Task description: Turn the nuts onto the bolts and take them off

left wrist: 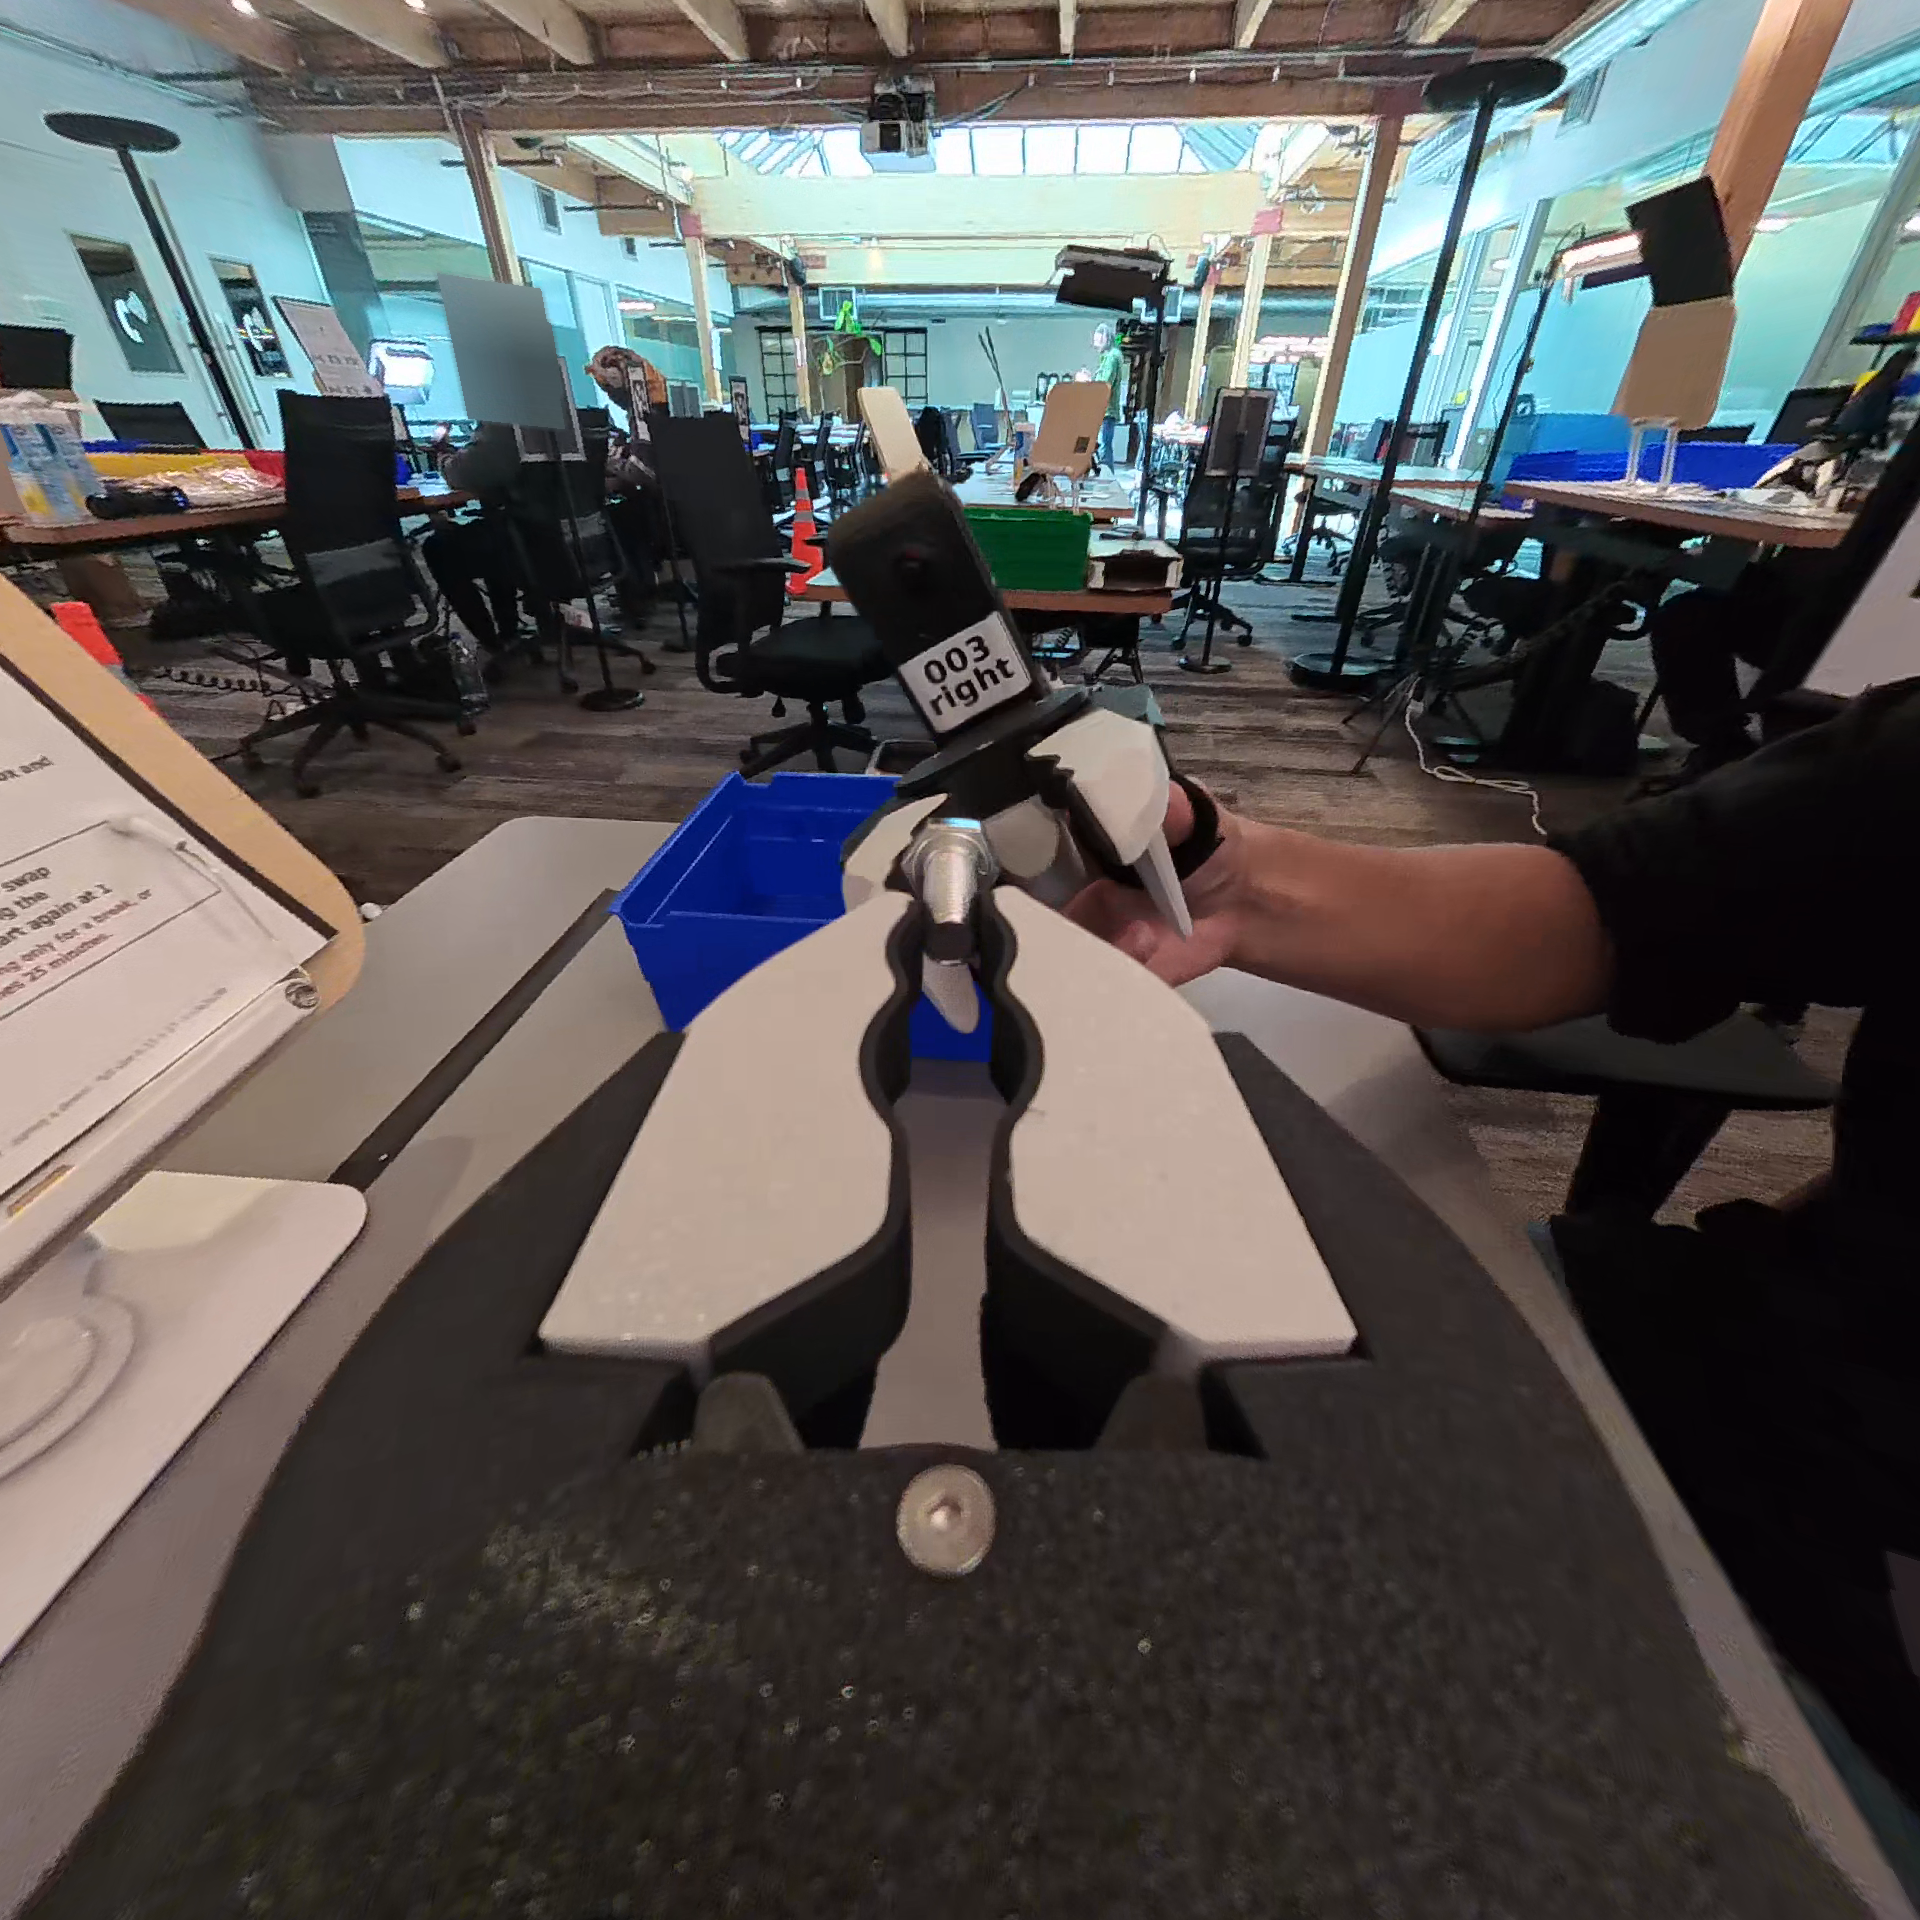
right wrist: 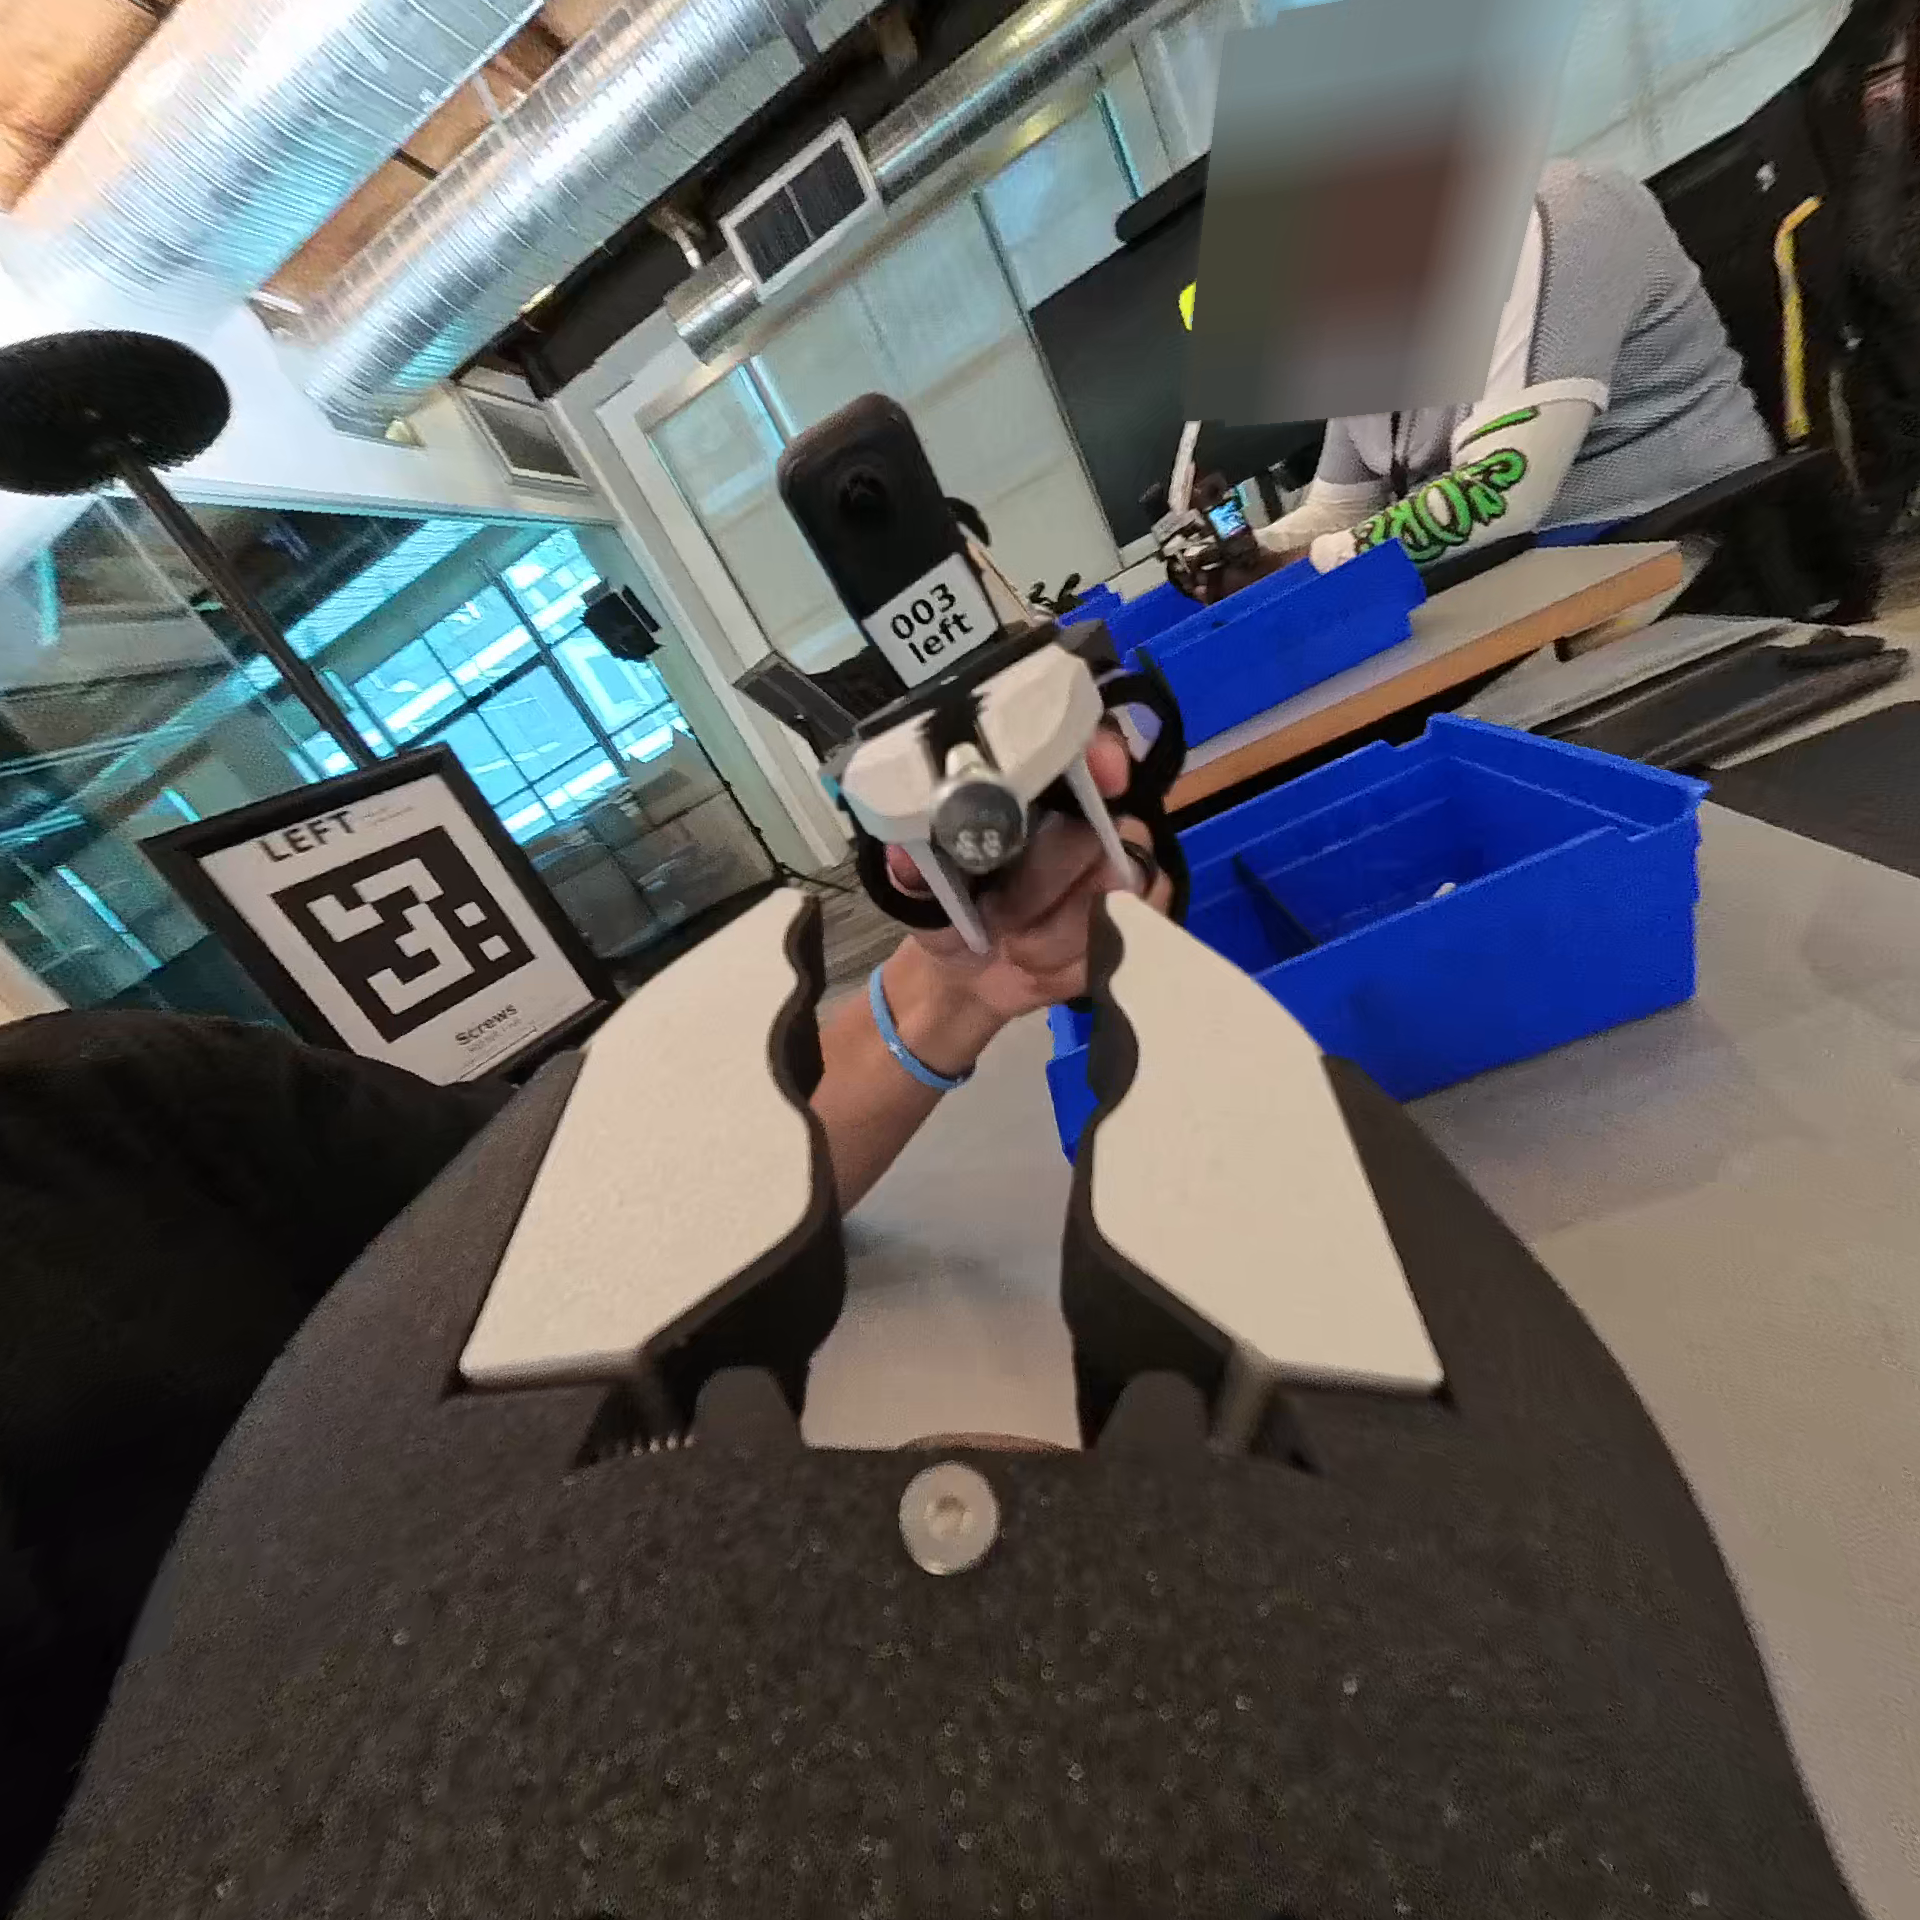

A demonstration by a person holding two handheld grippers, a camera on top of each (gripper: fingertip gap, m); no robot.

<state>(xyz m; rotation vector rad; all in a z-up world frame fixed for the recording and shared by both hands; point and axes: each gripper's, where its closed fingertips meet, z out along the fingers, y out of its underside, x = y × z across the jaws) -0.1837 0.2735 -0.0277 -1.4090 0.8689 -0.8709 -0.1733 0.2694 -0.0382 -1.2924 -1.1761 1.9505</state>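
With the left gripper pinching the bolt by its head, the right gripper, fingers wide, should close squarely on the nut.

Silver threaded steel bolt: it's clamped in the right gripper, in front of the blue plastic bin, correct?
Not quite. The left gripper clamps the silver threaded steel bolt, as the left wrist view shows; the right gripper stands open and empty. The blue plastic bin does sit behind it.
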